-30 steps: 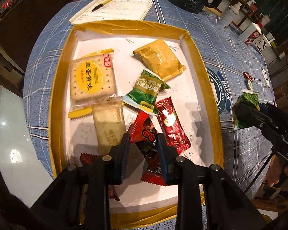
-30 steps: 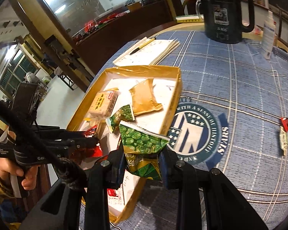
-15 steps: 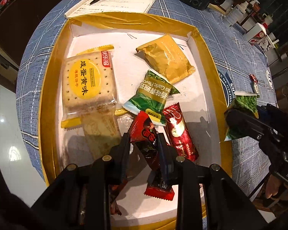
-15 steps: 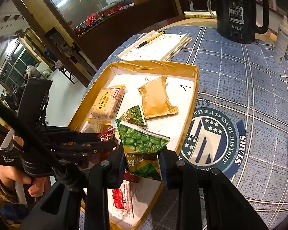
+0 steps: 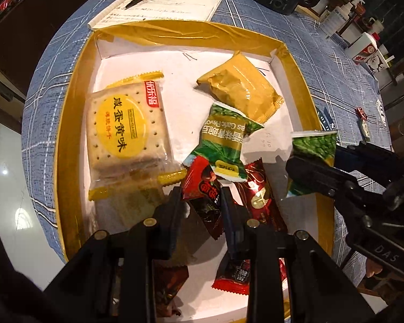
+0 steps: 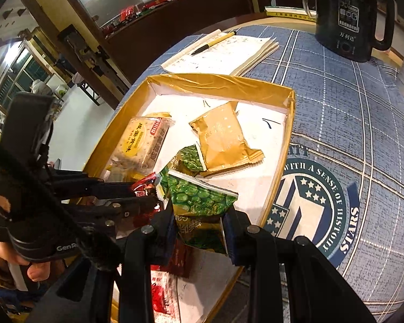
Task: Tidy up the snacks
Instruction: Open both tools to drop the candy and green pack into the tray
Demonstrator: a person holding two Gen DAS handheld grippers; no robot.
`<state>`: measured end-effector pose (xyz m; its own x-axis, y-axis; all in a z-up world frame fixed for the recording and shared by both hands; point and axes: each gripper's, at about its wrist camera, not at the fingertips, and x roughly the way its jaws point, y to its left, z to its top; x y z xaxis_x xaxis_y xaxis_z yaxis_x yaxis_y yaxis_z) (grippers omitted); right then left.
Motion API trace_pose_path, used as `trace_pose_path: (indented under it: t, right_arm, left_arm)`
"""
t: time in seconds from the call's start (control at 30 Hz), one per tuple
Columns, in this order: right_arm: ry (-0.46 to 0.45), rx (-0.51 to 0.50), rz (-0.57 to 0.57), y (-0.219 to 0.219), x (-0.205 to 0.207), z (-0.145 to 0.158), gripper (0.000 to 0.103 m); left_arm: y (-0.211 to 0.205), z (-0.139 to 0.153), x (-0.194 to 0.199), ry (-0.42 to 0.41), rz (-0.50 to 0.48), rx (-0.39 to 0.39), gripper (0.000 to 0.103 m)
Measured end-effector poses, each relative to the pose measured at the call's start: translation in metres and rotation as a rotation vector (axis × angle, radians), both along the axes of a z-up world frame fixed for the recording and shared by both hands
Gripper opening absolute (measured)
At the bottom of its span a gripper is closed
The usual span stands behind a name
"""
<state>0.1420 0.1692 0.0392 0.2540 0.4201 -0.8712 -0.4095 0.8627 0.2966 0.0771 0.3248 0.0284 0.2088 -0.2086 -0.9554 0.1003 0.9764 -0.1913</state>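
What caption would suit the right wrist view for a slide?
Right gripper holds a green pea packet over the gold-rimmed tray; left gripper holds a red candy.

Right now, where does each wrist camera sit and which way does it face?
Left wrist: on the left gripper, looking steeply down into the tray; its fingers clamp a red snack.
Right wrist: on the right gripper, looking down across the tray's near corner and the tablecloth; its fingers clamp a green pack, and a hand shows.
Shared: tray, cracker pack, gold pack, notepad, and each other's gripper.
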Motion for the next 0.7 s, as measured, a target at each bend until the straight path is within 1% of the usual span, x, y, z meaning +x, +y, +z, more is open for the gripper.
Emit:
trace_pose_path:
  t: [0.37, 0.7]
  right_arm:
    - [0.015, -0.042, -0.013, 0.004, 0.018, -0.013, 0.030]
    - [0.008, -0.049, -0.018, 0.003, 0.021, -0.015, 0.032]
  left_arm:
    - [0.006, -0.002, 0.020, -0.008, 0.000, 0.013, 0.030]
    - [0.003, -0.002, 0.024, -0.021, 0.002, 0.015, 0.030]
